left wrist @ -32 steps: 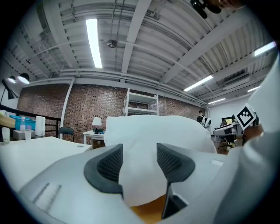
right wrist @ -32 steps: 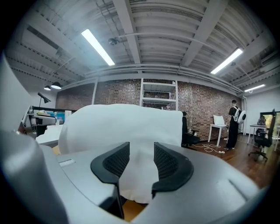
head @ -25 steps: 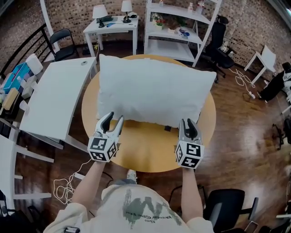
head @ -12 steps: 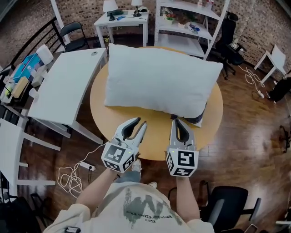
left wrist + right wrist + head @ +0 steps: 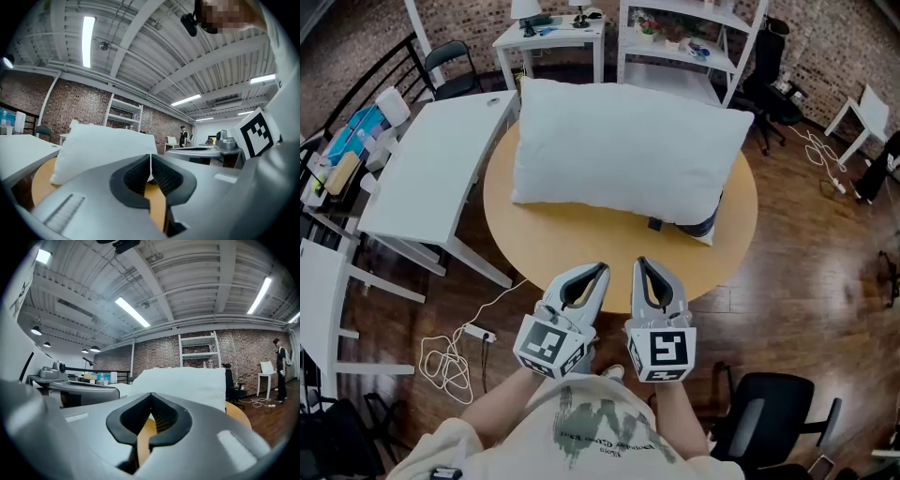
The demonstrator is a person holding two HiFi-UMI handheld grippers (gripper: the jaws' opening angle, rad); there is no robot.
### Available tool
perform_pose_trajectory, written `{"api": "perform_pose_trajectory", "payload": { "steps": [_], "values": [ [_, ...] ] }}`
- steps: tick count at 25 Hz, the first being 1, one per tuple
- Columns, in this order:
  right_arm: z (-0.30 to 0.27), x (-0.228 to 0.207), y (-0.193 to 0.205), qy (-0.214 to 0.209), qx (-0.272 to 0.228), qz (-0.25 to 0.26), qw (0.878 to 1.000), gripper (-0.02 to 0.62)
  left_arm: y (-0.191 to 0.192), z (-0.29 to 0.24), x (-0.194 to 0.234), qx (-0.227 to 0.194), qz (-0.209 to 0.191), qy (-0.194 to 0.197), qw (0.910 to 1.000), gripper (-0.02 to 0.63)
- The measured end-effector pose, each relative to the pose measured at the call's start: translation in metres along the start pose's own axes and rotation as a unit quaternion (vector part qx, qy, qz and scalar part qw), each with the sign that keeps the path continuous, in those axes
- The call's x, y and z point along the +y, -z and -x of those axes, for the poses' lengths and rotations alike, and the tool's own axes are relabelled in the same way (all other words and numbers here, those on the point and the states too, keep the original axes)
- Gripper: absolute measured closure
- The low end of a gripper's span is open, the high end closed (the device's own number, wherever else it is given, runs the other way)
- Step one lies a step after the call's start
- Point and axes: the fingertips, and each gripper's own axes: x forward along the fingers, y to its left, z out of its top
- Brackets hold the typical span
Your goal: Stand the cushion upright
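Note:
The white cushion [image 5: 623, 150] stands on its long edge on the round wooden table [image 5: 581, 246]; it rises tall in the left gripper view [image 5: 103, 150] and in the right gripper view [image 5: 187, 385]. Both grippers are drawn back off the table's near edge, side by side and apart from the cushion. On my left gripper [image 5: 601, 270] the jaws are closing their last bit, tips meeting [image 5: 150, 157], nothing between them. My right gripper [image 5: 639, 263] is the same, its tips together and empty [image 5: 151, 394].
A dark object [image 5: 701, 226] sits under the cushion's right corner. A white rectangular table [image 5: 422, 178] adjoins the round one at left. Behind are a white shelf unit [image 5: 694, 37] and a small desk [image 5: 548, 33]. Cables [image 5: 450, 361] lie on the floor; a black chair [image 5: 769, 412] stands near right.
Both grippers drew back from the cushion's lower edge toward me, past the table's rim, came closer together, and their jaws went from open to shut. The cushion stays standing.

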Motion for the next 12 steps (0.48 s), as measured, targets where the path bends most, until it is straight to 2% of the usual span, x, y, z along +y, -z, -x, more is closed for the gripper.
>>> {"api": "perform_pose_trajectory", "payload": {
  "steps": [5, 12],
  "values": [
    [0.022, 0.014, 0.006, -0.005, 0.0, -0.006, 1.0, 0.595, 0.006, 0.016, -0.028, -0.003, 0.023, 0.0, 0.9997, 0.606],
    [0.036, 0.015, 0.007, -0.007, -0.002, -0.008, 1.0, 0.595, 0.009, 0.013, -0.038, -0.009, 0.022, 0.003, 0.9997, 0.606]
  ]
}}
